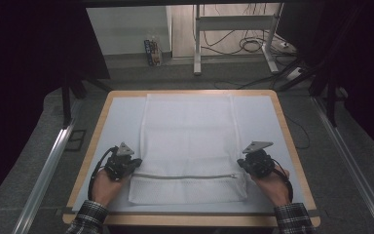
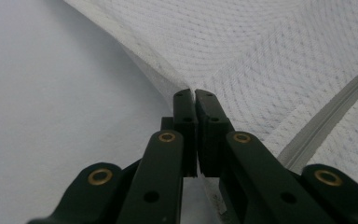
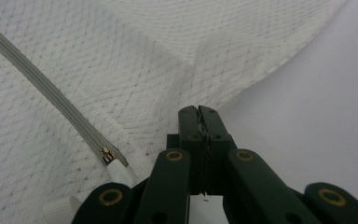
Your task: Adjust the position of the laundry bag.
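At the near end of the table (image 1: pixel 90 156), I held a white mesh laundry bag (image 1: pixel 190 141) by its two side edges, just above the zipper (image 1: pixel 185 176) that ran across it. My left gripper (image 1: pixel 135 162) had its jaws pressed together on the bag's left edge, pinching a thin fold of mesh (image 2: pixel 168 86); my right gripper (image 1: pixel 241 163) was clamped the same way on the right edge (image 3: pixel 214 95). The rest of the bag lay flat on the pale table cover, reaching toward the far edge. The hold looked shallow on both sides: an uneven pull could have slipped the thin mesh from one pair of jaws, or skewed the fold. The zipper pull (image 3: pixel 114 163) sat close to my right jaws and might have snagged. I could read no brand, label or writing anywhere.
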Available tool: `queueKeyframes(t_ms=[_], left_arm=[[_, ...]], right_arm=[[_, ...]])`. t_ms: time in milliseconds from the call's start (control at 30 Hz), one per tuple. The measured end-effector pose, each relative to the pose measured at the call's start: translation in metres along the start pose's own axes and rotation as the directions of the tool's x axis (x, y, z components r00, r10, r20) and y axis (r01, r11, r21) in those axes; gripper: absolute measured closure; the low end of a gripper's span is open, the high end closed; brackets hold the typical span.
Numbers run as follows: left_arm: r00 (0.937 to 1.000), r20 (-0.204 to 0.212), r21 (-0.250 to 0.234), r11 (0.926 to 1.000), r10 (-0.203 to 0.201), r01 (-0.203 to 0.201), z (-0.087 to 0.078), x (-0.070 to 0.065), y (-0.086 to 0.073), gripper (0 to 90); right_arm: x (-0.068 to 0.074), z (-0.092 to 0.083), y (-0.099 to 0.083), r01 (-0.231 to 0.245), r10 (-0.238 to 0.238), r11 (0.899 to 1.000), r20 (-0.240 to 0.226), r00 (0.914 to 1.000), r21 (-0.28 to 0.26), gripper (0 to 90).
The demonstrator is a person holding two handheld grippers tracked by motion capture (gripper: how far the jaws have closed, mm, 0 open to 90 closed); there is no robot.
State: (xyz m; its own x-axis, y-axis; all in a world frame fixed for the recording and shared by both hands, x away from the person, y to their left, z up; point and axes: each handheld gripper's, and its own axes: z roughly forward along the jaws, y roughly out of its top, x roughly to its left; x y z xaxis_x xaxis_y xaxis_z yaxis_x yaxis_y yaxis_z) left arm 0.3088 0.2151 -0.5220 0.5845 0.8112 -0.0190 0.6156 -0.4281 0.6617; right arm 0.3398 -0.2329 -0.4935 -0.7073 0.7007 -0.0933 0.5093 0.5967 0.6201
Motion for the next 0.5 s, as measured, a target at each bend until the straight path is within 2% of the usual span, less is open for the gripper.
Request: queueKeyframes(t_ms=[267, 500], left_arm=[[0.9997, 0.013, 0.007, 0.9997, 0.021, -0.021, -0.003, -0.011, -0.001, 87.9], [0.9994, 0.025, 0.018, 0.9996, 0.022, -0.022, -0.006, -0.017, -0.004, 87.5]], right_arm=[[0.003, -0.010, -0.013, -0.022, 0.023, 1.000, -0.018, 0.9996, 0.018, 88.5], [0.009, -0.016, -0.022, -0.019, 0.019, 0.999, -0.015, 0.9997, 0.037, 88.4]])
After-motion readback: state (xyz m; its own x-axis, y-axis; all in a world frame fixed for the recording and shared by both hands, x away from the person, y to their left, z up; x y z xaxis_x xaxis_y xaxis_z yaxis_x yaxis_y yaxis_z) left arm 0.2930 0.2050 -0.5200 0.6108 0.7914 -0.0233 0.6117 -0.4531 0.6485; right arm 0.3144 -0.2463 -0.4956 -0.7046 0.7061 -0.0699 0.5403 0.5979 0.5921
